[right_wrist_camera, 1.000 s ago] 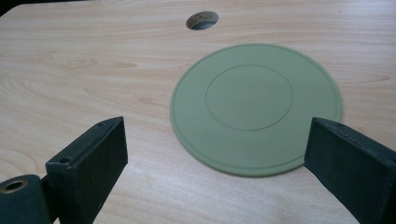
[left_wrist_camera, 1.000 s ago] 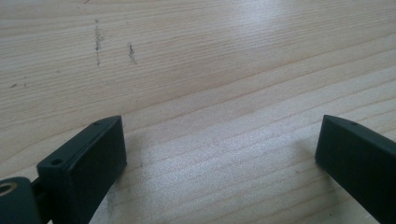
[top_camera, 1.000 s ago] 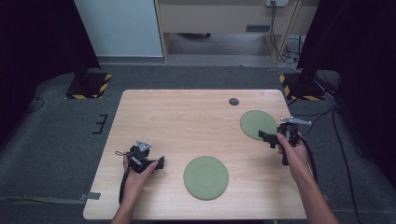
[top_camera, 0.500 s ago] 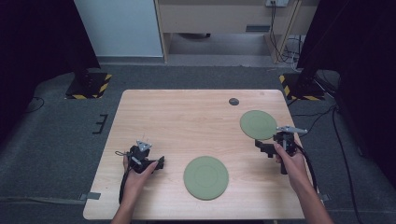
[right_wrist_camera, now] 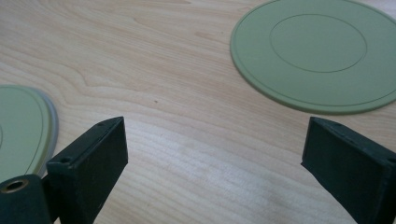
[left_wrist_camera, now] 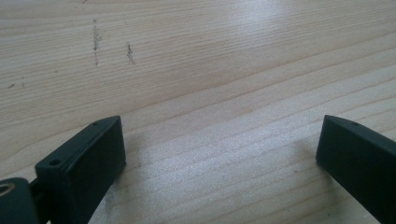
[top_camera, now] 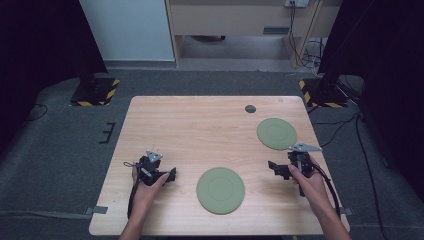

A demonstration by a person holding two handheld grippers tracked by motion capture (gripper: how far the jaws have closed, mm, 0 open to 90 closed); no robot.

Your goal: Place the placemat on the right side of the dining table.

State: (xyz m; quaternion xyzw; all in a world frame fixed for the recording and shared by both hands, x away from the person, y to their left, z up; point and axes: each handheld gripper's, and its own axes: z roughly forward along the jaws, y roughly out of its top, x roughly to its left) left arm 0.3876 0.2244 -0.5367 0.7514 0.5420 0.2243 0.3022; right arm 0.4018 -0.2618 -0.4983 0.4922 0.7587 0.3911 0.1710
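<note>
Black jaws of the right gripper [right_wrist_camera: 215,154] stand wide apart with nothing between them, low over bare wood. It rests near the right edge of the table [top_camera: 200,125], between two green discs. The far disc [right_wrist_camera: 317,56] lies flat just ahead and to one side of the jaws; the near disc [top_camera: 220,190] lies flat toward the front middle, its rim just entering the right gripper view at the left. The left gripper [left_wrist_camera: 219,154] is likewise spread and empty, over bare wood near the front left.

Judgement: both discs look thin, light and probably flexible, like rubber mats. Lying flush, they offer no raised lip; hold must be taken at the rim, one jaw slid beneath. A limp disc may sag or slip.

The far disc sits near the right edge. A small dark spot [top_camera: 250,108] lies beyond it. The centre of the table is open.
</note>
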